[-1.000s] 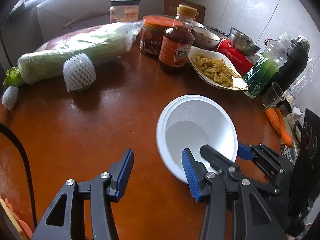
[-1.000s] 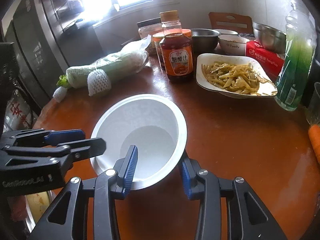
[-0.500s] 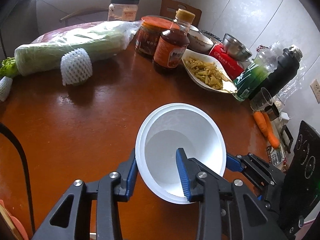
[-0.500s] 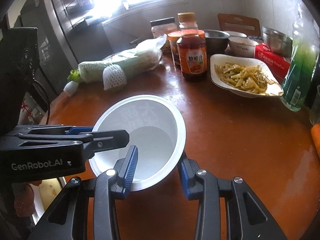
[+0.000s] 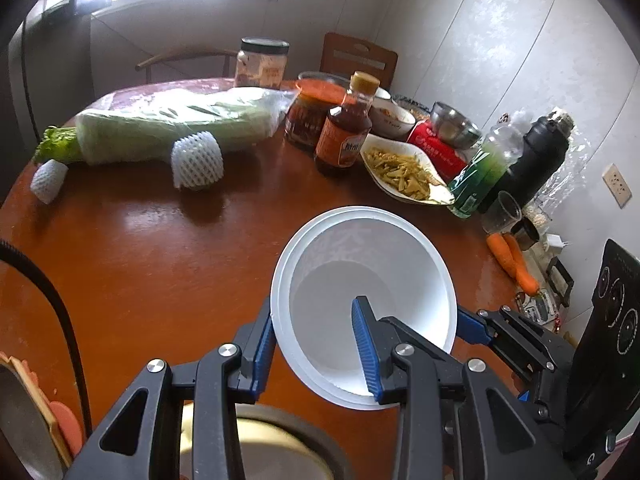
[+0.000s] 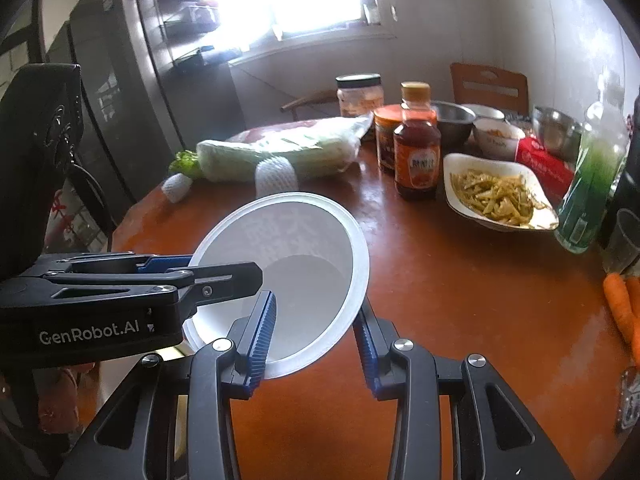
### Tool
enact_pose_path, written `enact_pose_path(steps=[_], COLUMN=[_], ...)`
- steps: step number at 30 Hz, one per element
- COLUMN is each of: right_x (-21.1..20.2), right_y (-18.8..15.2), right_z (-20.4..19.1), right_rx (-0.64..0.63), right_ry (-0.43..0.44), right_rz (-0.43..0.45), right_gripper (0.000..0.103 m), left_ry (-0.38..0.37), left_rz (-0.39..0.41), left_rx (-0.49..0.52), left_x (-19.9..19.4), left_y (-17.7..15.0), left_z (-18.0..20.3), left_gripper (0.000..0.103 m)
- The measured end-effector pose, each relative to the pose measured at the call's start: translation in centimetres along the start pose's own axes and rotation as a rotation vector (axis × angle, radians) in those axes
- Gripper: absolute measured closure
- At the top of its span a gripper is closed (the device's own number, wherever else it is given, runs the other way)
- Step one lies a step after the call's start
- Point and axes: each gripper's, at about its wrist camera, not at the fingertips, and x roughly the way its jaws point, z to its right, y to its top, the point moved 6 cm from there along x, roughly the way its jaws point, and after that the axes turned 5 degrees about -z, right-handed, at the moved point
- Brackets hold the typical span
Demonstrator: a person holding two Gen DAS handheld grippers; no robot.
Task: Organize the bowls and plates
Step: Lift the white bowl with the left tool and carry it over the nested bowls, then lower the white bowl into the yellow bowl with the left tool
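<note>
A white plastic bowl (image 5: 360,264) (image 6: 296,248), perhaps two nested, hangs tilted above the near part of the brown round table (image 5: 160,260). My left gripper (image 5: 314,348) is shut on its near wall, one pad outside and one inside. My right gripper (image 6: 314,340) is shut on the wall too, left pad inside and right pad outside. In the left wrist view the right gripper (image 5: 472,328) reaches in from the right. The left gripper (image 6: 200,272) comes in from the left of the right wrist view.
At the back right stand an oval dish of shredded vegetable (image 5: 404,172), a sauce bottle (image 5: 344,136), a steel bowl (image 5: 454,124), a ceramic bowl (image 5: 390,116) and a green bottle (image 5: 480,168). Wrapped cabbage (image 5: 172,128) lies back left. A round yellowish vessel (image 5: 256,440) sits below the table's near edge.
The left gripper moved in from beside the bowl and closed on its rim. Both grippers then rose with the bowl, lifting it off the table and drawing it toward the near edge.
</note>
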Motion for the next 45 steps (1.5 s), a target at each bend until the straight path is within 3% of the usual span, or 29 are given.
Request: enact_pose_path(steps=[22,32,45], right_x=[-5.3,-5.8,-6.0], right_y=[-2.1,-4.3,-6.5], right_z=[-8.9,-11.7,-12.6], right_rx=[-0.107,-0.134,-0.143], right_ry=[0.019,0.03,0.024], right_rz=[0.08,0.082,0.072], right_gripper=[0.062,0.062,0.062], left_ry=[0.02,0.033,0.047], left_rz=[0.136,0.15,0.152], left_rx=[-0.022,-0.021,-0.011], left_x=[-8.5,-10.0,-10.3], left_y=[-5.6,-8.5,-10.9], left_z=[-3.3,-4.5,-4.4], left_gripper=[0.065,0.065,0.065])
